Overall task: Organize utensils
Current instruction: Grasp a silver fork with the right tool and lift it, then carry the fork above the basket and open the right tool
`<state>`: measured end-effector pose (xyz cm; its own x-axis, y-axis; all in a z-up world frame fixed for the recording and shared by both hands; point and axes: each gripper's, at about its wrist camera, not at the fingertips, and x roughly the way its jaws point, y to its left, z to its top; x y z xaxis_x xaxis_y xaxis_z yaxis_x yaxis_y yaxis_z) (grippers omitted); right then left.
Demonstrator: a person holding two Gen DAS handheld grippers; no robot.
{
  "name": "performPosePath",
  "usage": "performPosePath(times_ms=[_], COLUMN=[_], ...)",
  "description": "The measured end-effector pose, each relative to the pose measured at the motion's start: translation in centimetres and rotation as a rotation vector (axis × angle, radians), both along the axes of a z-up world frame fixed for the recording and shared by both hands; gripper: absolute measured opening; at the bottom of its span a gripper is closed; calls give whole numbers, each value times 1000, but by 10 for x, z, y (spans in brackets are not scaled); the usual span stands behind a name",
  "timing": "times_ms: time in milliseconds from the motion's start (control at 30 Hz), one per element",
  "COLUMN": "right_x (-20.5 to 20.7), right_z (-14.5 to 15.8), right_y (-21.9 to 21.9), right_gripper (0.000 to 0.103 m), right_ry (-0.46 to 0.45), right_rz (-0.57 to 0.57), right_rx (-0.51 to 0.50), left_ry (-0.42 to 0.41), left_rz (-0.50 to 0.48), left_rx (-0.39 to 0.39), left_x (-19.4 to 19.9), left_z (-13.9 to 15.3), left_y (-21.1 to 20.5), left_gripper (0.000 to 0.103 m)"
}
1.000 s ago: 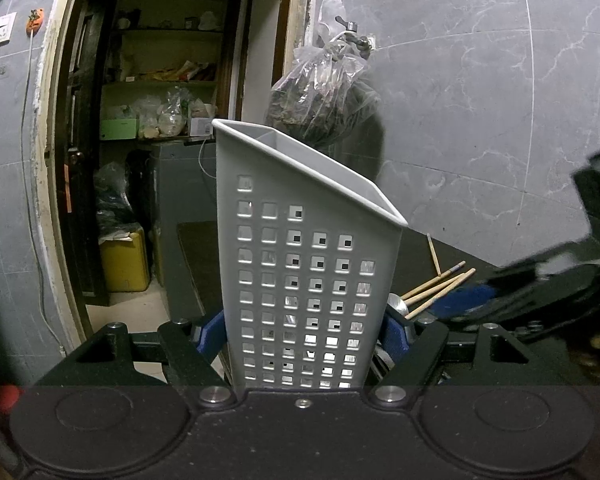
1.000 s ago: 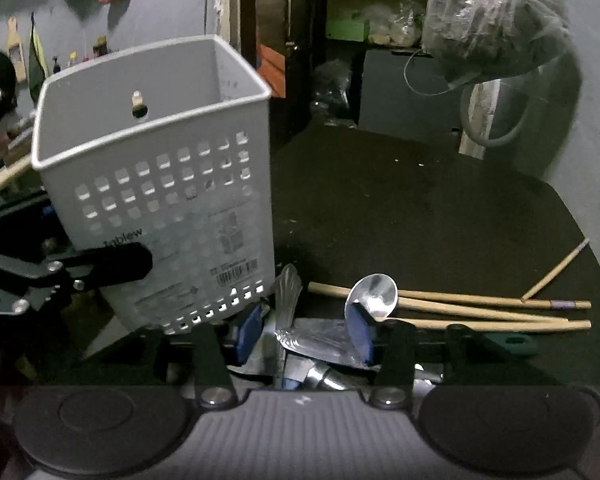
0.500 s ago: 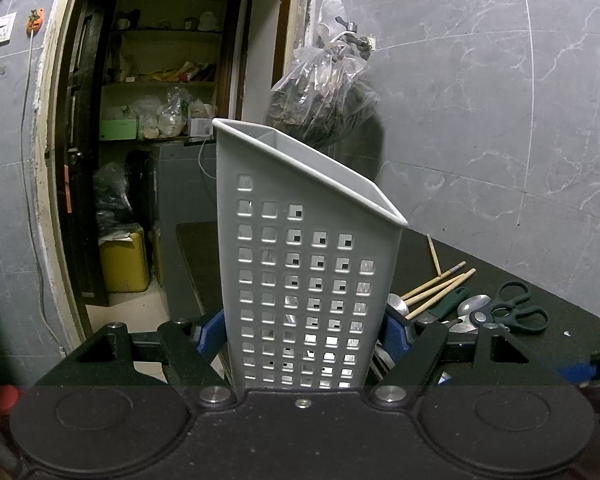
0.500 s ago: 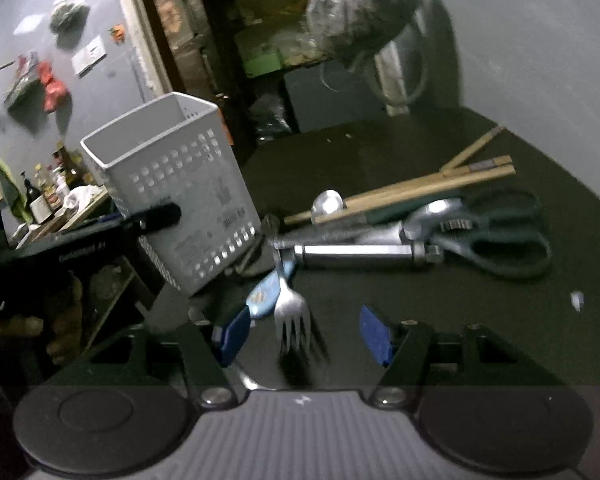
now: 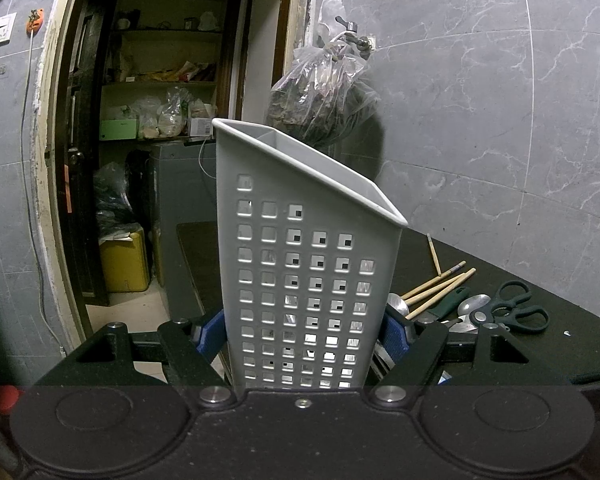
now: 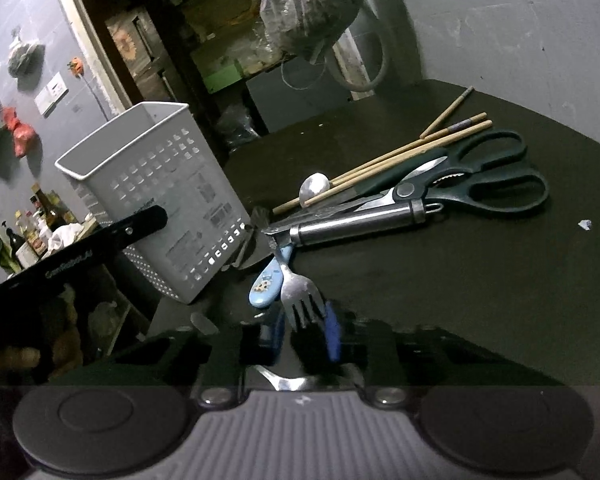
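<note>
Right gripper: jaws narrowed down, have just been closing, fork tines sit between the blue pads. Pads look blurred, so contact with the tines can't be confirmed; reads as close on both sides. Fork handle runs away from the jaws up toward the pile.

Just past the jaw tips, left of the fork: a light-blue spoon handle, touching the fork's neck. Beyond that a steel-handled tool lies crosswise, then scissors with dark green handles, a spoon bowl, and chopsticks fanned out farthest back. All on the black table.

Left of the right jaws and further out: the white basket, upright, with the left gripper's black finger against its side.

Left gripper: jaws clamped on the basket, blue pads pressing both side walls low down. Basket fills the space between the jaws, empty as far as visible. To the right beyond the jaws: chopsticks, spoons, scissors on the table. Far back: a plastic bag hanging on the grey wall.
</note>
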<state>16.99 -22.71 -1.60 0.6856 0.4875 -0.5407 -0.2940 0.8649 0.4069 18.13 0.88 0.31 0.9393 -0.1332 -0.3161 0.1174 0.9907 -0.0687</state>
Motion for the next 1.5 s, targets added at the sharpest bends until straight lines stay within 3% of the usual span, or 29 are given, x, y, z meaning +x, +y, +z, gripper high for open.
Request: performPosePath(times_ms=[133, 167, 200, 467, 933, 1267, 1500], right_x=[-4, -5, -7, -8, -27, -30, -40], right_z=[1, 1, 2, 2, 48, 82, 101], right_y=[6, 8, 9, 0, -10, -6, 3], right_gripper=[18, 15, 4, 2, 2, 2, 2], right_ry=[-35, -48, -56, -88, -418, -552, -616], right_rz=[4, 7, 9, -30, -101, -99, -69], right_rx=[-45, -57, -70, -92, -150, -198, -301], left_ry=[0, 0, 0, 1, 1, 0, 1], left_rz=[1, 1, 0, 0, 0, 1, 0], left_rx=[1, 0, 0, 1, 2, 2, 2], left_x=[0, 0, 0, 0, 0, 0, 0], left_z=[0, 0, 0, 0, 0, 0, 0], left_y=[0, 0, 0, 1, 1, 0, 0], left_gripper=[77, 77, 77, 77, 77, 77, 77])
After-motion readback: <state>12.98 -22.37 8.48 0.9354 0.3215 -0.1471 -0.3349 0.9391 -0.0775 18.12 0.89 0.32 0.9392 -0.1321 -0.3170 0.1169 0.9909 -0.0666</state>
